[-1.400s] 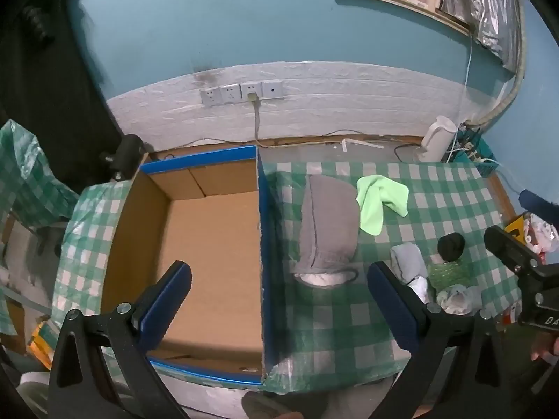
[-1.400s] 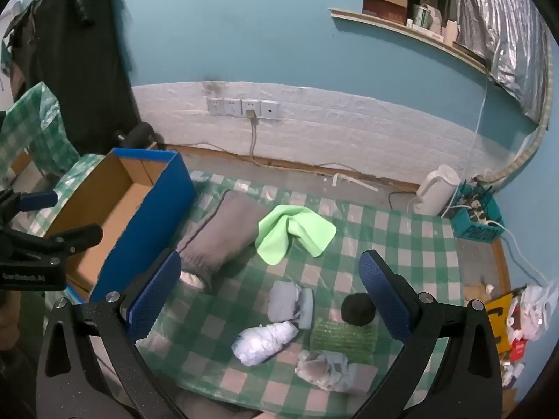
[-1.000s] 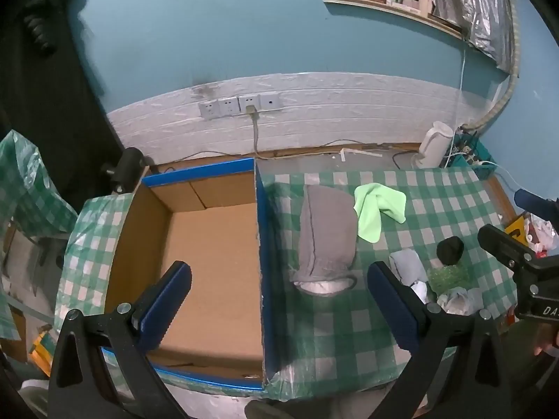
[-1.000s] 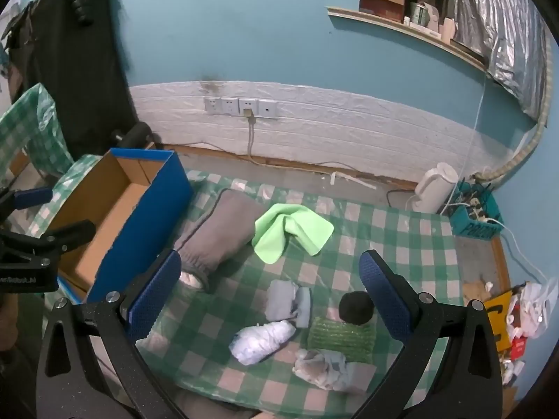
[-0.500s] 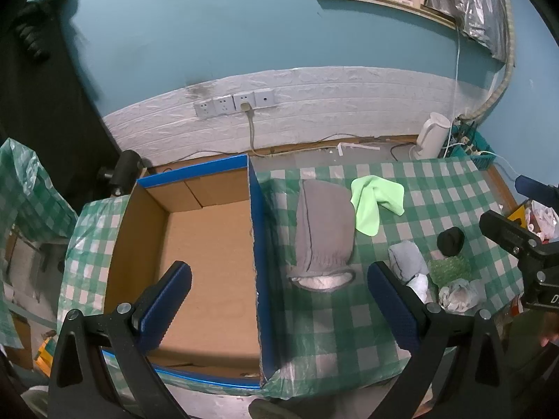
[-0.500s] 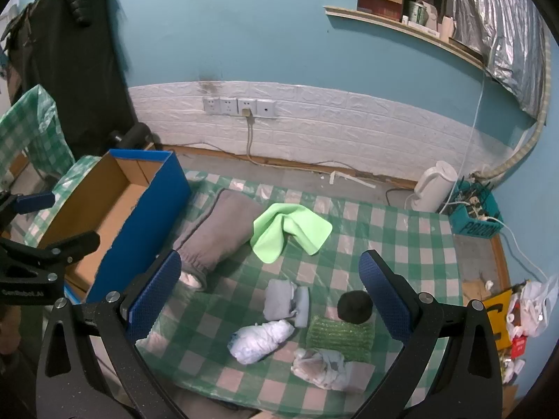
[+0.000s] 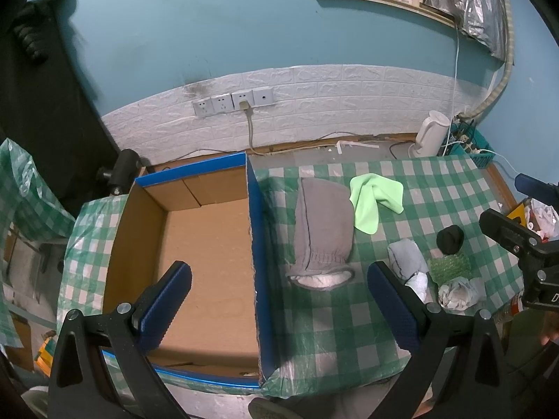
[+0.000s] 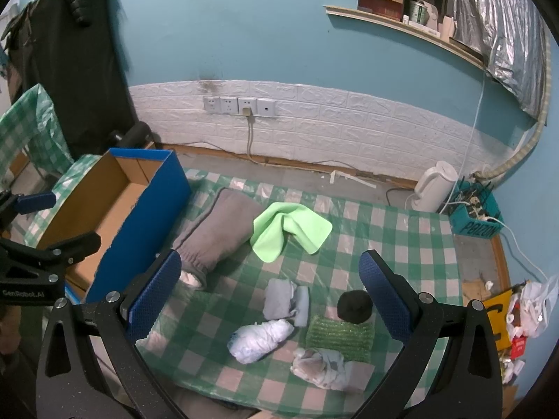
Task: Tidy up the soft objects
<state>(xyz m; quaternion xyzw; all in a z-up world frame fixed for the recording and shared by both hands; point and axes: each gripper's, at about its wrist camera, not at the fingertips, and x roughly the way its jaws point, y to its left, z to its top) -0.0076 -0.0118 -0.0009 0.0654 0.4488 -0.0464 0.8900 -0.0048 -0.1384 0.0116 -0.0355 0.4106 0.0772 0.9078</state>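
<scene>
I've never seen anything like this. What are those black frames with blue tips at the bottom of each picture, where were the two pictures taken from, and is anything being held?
Those are hand-held grabbers, one in each of a person's hands, each with a wide-angle camera looking forward along its two fingers. One picture comes from the left gripper, the other from the right gripper. The blue parts are the finger pads. Both grippers are open and hold nothing.

Below lies a table with a green checked cloth. On its left stands an open cardboard box, empty as far as can be seen. On the cloth lie soft things: a grey garment, a bright green cloth, a folded grey piece, a white bundle, a black ball, a green pad and a crumpled pale wad.
</scene>
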